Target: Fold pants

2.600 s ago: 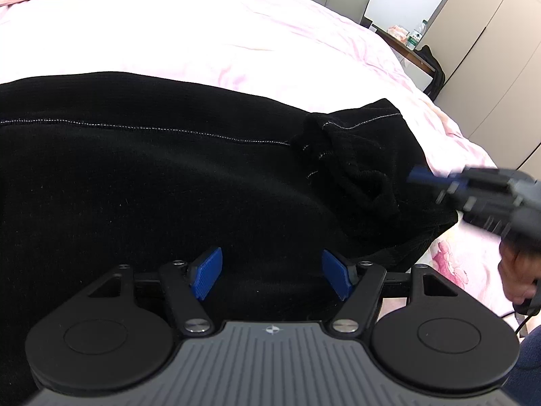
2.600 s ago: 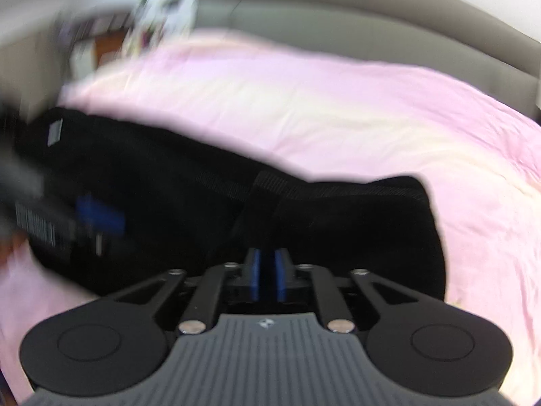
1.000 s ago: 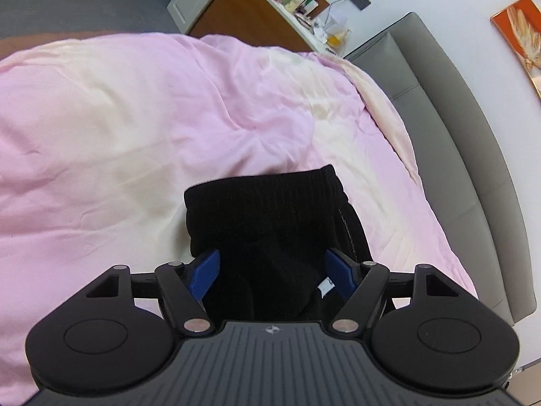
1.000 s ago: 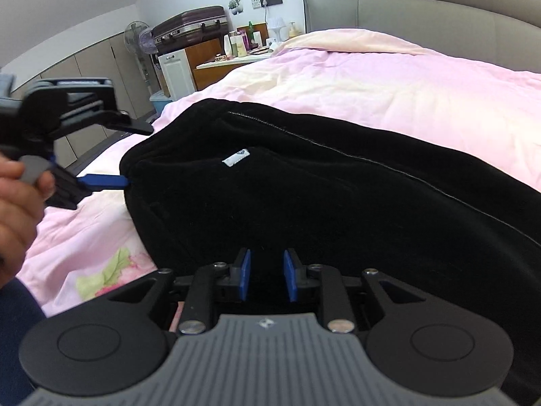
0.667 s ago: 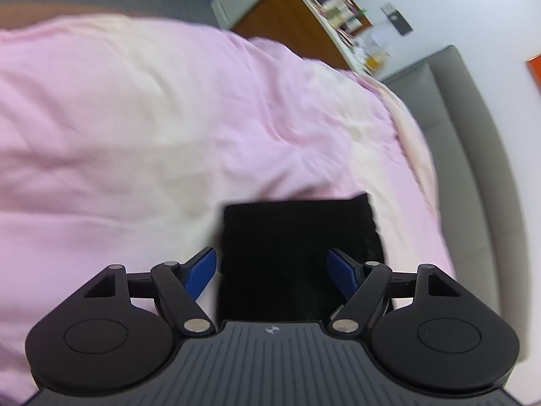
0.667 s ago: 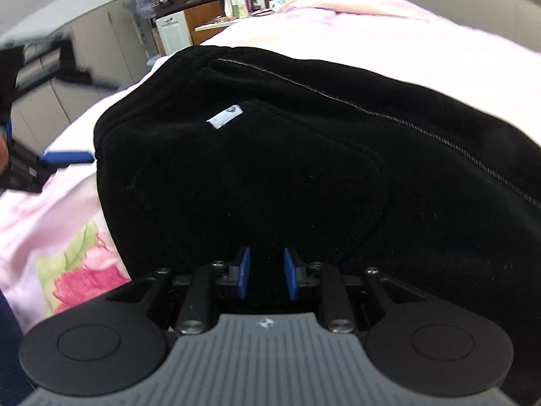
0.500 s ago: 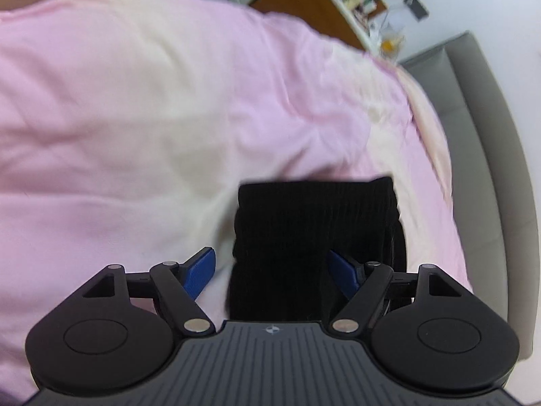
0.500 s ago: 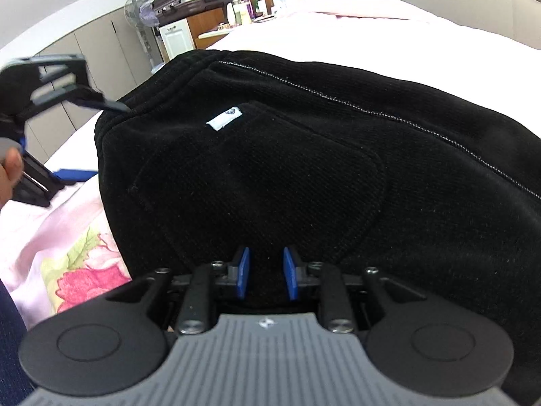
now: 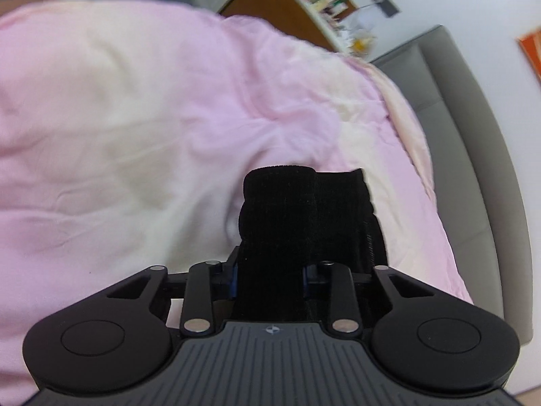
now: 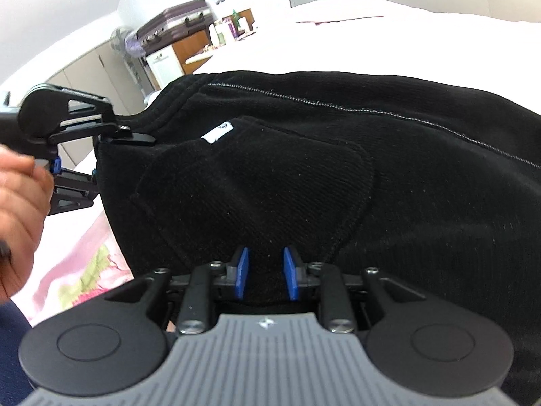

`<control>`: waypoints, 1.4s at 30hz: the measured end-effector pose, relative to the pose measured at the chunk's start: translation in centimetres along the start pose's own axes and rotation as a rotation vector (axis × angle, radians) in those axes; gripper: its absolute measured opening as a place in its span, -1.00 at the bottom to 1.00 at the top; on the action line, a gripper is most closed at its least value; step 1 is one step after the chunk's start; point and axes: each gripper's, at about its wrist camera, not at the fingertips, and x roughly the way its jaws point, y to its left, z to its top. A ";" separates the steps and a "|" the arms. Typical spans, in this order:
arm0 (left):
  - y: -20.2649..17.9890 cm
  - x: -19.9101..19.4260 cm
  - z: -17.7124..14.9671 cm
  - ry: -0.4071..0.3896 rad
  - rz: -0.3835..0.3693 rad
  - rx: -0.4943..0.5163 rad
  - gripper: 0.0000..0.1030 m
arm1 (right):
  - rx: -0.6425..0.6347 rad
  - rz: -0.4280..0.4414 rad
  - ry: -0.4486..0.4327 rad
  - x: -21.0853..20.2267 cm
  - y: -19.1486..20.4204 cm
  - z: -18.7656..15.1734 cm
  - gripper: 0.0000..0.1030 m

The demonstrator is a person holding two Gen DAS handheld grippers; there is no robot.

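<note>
Black pants [image 10: 338, 169] lie across the pink bed, with a white label [image 10: 218, 132] near the waistband. My left gripper [image 9: 269, 279] is shut on the ribbed waistband end of the pants [image 9: 304, 209]. It also shows at the left of the right wrist view [image 10: 98, 159], clamped on the waistband corner. My right gripper [image 10: 265, 275] is shut on the near edge of the pants below the back pocket, with black cloth between its blue pads.
The pink duvet [image 9: 135, 118] covers the bed. A grey headboard [image 9: 473, 169] runs along the right. A wooden nightstand [image 9: 287, 10] with small items and a suitcase [image 10: 175, 23] stand beyond the bed. My hand [image 10: 17, 209] holds the left gripper.
My left gripper has closed from wide open onto the waistband end. My right gripper keeps its hold on the near edge.
</note>
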 end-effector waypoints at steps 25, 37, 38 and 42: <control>-16.0 -1.3 -27.9 -0.054 -0.260 1.577 -0.35 | 0.400 -0.214 -0.157 -21.7 -16.4 -0.8 -0.32; -16.4 -1.0 -25.8 0.309 -0.321 1.494 0.50 | 0.359 -0.171 -0.161 -20.6 -16.0 0.1 -0.20; -16.4 -1.6 -24.2 0.329 -0.355 1.433 0.56 | 0.346 -0.158 -0.165 -20.4 -15.9 0.3 -0.16; -15.6 -0.8 -16.3 0.381 -0.387 1.115 0.81 | 0.317 -0.095 -0.153 -19.2 -15.2 1.6 -0.05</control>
